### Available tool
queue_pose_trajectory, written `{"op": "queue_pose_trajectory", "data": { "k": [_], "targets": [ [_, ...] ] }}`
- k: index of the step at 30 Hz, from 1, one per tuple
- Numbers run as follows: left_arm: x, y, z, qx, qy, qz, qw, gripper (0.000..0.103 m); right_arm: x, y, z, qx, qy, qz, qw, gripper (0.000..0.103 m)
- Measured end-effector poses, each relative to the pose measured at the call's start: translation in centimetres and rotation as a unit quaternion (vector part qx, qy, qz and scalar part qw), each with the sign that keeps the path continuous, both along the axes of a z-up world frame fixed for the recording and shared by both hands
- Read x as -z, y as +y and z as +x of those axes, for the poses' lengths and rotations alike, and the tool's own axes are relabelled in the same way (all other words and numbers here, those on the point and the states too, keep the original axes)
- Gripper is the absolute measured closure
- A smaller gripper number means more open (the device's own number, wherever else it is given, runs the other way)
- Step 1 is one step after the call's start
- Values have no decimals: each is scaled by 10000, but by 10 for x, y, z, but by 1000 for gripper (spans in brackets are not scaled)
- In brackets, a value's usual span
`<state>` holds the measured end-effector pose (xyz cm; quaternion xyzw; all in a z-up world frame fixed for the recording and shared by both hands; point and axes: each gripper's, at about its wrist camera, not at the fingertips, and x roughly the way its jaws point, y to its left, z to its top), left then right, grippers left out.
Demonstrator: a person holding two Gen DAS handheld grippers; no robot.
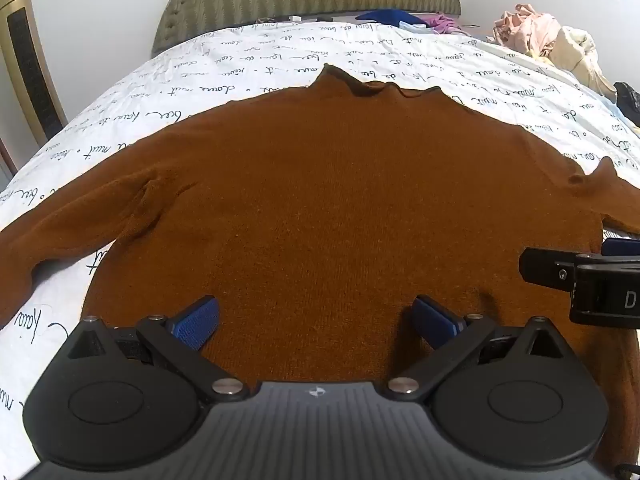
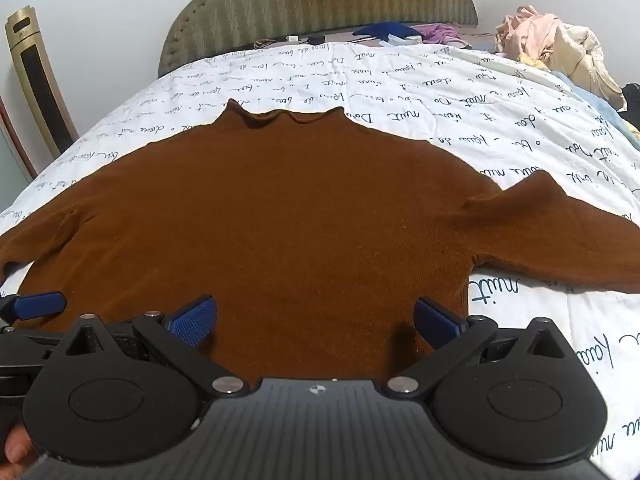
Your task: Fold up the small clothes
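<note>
item: brown sweater (image 1: 320,208), flat on lettered bedsheet (image 1: 248,64), collar far. left gripper (image 1: 316,320) and right gripper (image 2: 316,320): jaws wide, empty, above near hem. advice: pinch hem corners evenly, fold toward collar.

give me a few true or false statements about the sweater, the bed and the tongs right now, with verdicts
1. The brown sweater lies spread flat with its collar toward the headboard. True.
2. The left tongs are clamped on the sweater's hem. False: their jaws stand wide open with only flat fabric under the gap.
3. The right tongs are open too. True.
4. The bedsheet is plain white. False: it is white with dark handwriting printed across it.
5. A heap of pale clothes sits at the far right of the bed. True.
6. Both sleeves are already folded across the chest. False: each sleeve reaches out sideways.
</note>
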<state>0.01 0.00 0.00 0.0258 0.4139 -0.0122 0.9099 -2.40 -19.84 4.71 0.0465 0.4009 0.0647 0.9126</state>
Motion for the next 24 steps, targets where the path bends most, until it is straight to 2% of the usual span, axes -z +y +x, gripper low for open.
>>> {"op": "queue_pose_trajectory", "data": {
  "k": [16, 24],
  "targets": [
    [-7, 8, -2, 10, -113, -147, 9998, 0, 0, -4, 1, 104, 32, -104, 9999, 0],
    [-5, 2, -3, 17, -159, -28, 9999, 0, 2, -5, -2, 104, 37, -88, 9999, 0]
  ]
}}
